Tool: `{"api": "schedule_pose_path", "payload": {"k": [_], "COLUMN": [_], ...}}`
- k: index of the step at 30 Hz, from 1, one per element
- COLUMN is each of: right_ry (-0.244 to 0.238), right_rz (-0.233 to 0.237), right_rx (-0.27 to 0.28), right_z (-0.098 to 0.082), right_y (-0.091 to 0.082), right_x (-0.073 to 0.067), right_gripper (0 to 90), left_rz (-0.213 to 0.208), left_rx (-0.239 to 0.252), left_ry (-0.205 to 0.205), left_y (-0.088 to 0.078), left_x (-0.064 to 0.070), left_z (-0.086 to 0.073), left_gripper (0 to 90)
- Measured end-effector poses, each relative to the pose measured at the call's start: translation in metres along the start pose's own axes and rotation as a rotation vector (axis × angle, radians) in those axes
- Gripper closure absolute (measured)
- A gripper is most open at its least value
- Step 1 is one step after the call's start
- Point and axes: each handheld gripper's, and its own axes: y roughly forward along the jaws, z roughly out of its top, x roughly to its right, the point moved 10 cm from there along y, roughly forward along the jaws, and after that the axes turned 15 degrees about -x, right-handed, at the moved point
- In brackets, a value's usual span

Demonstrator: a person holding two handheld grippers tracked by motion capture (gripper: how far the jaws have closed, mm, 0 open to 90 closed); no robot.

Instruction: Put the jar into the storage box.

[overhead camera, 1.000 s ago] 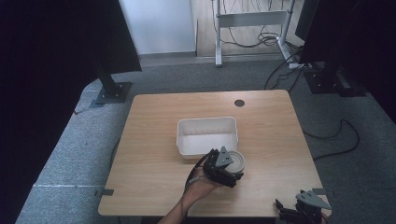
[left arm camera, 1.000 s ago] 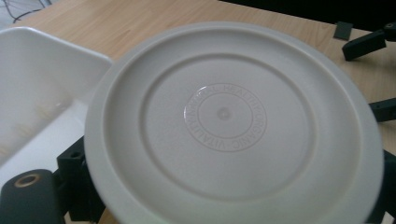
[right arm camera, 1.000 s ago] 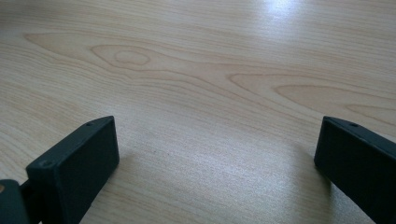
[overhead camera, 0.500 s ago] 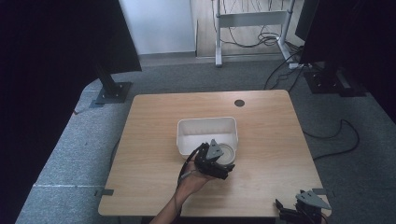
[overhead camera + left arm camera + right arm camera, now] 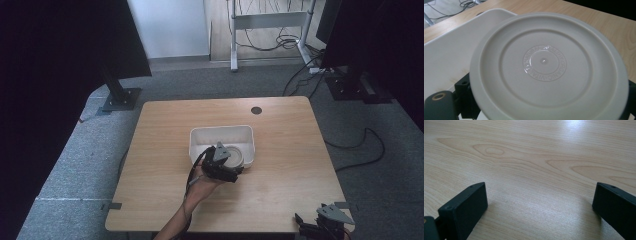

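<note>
I work at a pale wooden table (image 5: 285,165) with a round cable hole (image 5: 256,110) near its far edge. Grey carpet (image 5: 75,165) lies all around. Dark panels, perhaps screens on stands, flank me at both sides. Beyond, a white wall (image 5: 170,25) and a metal frame (image 5: 267,22) with loose cables.

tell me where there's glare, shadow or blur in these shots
High view: dark panels black out both upper corners, and the table is evenly lit. Left gripper view: the round white lid is sharp, with a small glint on its embossed centre; the near edges soften. Right gripper view: bright glare on the wood at top right, with soft shadows under the open right tongs.
</note>
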Motion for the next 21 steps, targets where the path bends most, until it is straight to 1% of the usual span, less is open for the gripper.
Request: {"api": "schedule_pose_path", "payload": {"k": [3,5,9,10,11,16,17,18,21], "right_ry": [0.000,0.000,-0.001,-0.001,-0.001,-0.002,-0.002,-0.002,-0.002], "right_rz": [0.000,0.000,0.001,0.001,0.001,0.002,0.001,0.002,0.002], "right_rx": [0.000,0.001,0.001,0.001,0.002,0.002,0.002,0.003,0.003], "right_z": [0.000,0.000,0.000,0.000,0.000,0.000,0.000,0.000,0.000], "right_y": [0.000,0.000,0.000,0.000,0.000,0.000,0.000,0.000,0.000], "right_x": [0.000,0.000,0.000,0.000,0.000,0.000,0.000,0.000,0.000], "right_gripper": [0.0,0.0,0.0,0.0,0.0,0.0,0.0,0.0,0.0], "left_rz": [0.007,0.011,0.026,0.026,0.034,0.046,0.055,0.055,0.080], "left_rx": [0.007,0.011,0.012,0.012,0.010,0.014,0.013,0.013,0.014], "left_ry": [-0.029,-0.041,-0.050,-0.050,-0.048,-0.063,-0.069,-0.069,-0.076], "left_y": [0.001,0.002,0.002,0.002,0.002,0.004,0.006,0.006,0.009], "left_x": [-0.008,-0.012,-0.019,-0.019,-0.022,-0.028,-0.031,-0.031,-0.037], "left_z": [0.000,0.000,0.002,0.002,0.003,0.006,0.007,0.007,0.009], "left_gripper": [10.2,10.2,10.2,10.1,10.1,10.2,10.2,10.2,10.2]}}
